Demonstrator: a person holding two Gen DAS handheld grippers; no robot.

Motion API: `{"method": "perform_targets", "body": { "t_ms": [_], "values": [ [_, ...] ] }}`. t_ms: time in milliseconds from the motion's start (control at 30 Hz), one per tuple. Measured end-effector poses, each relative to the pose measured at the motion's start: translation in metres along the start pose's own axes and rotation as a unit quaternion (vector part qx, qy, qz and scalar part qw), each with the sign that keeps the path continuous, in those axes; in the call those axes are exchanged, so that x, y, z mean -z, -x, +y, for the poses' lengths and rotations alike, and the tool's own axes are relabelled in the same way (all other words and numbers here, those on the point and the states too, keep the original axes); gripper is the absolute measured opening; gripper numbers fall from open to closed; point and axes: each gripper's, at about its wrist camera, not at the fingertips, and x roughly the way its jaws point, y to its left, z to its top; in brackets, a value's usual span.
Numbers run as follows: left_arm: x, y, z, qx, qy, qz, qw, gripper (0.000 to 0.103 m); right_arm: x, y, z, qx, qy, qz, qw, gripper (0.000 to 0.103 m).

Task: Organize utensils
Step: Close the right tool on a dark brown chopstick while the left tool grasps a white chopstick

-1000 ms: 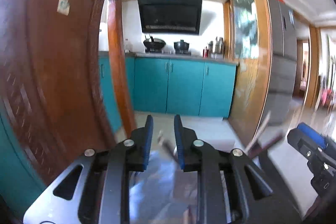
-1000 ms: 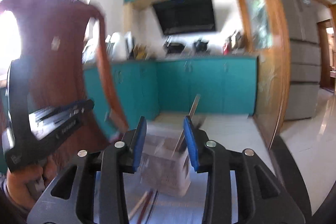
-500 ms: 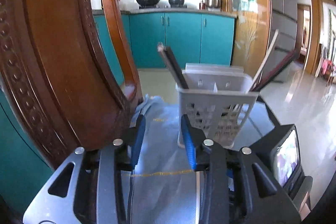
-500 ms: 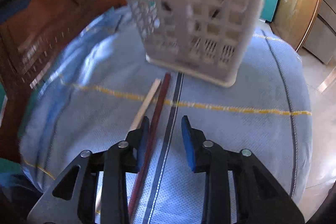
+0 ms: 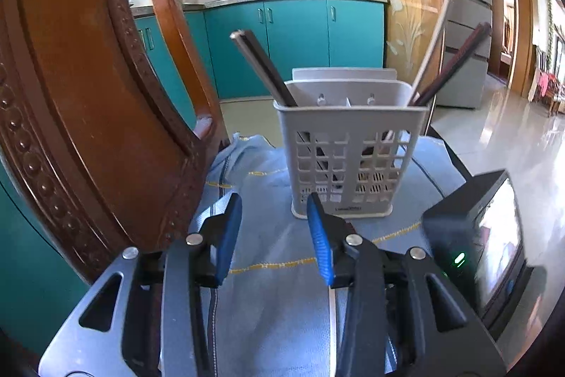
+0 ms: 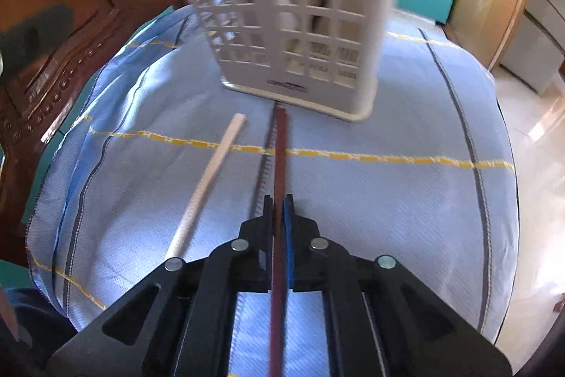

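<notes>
A grey slotted utensil basket [image 5: 348, 161] stands on a blue cloth [image 5: 268, 257] and holds several chopsticks leaning left [image 5: 263, 68] and right [image 5: 455, 59]. My left gripper [image 5: 275, 228] is open and empty just in front of the basket. In the right wrist view the basket [image 6: 293, 13] is close ahead. My right gripper [image 6: 279, 204] is shut on a dark red chopstick [image 6: 280, 151] lying on the cloth [image 6: 388, 200], its tip near the basket's base. A pale chopstick [image 6: 208, 179] lies loose to its left.
A carved wooden chair back [image 5: 88, 87] stands close on the left, also in the right wrist view [image 6: 53, 34]. The right gripper's camera unit [image 5: 491, 249] sits at the right. Teal kitchen cabinets [image 5: 293, 45] and a tiled floor lie beyond.
Both grippers tilted down from the room to the table. The left gripper neared the basket. The right gripper lowered over the dark red chopstick and closed on it.
</notes>
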Motion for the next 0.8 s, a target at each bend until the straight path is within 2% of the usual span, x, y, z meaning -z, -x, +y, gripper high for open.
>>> {"method": "perform_targets", "body": {
  "t_ms": [267,333,467,667,800],
  "values": [
    [0.012,-0.009,-0.013,0.012,-0.025,0.031,0.9991,0.045,0.015,0.012,-0.036,-0.011,-0.069,0.013,0.997,0.006],
    [0.016,-0.013,-0.017,0.026,-0.027,0.048,0.9982,0.047,0.017,0.011,-0.041,-0.007,-0.073,0.013,0.997,0.006],
    [0.028,-0.026,-0.029,0.076,-0.018,0.105,0.9914,0.049,0.016,0.015,-0.044,-0.002,-0.081,0.011,0.997,0.007],
    [0.047,-0.045,-0.038,0.086,-0.017,0.164,0.9825,0.051,0.01,0.033,-0.048,0.007,-0.086,-0.023,0.996,0.008],
    [0.054,-0.052,-0.038,0.091,-0.009,0.186,0.9782,0.053,0.01,0.038,-0.053,0.016,-0.09,-0.031,0.995,0.01]
  ]
}}
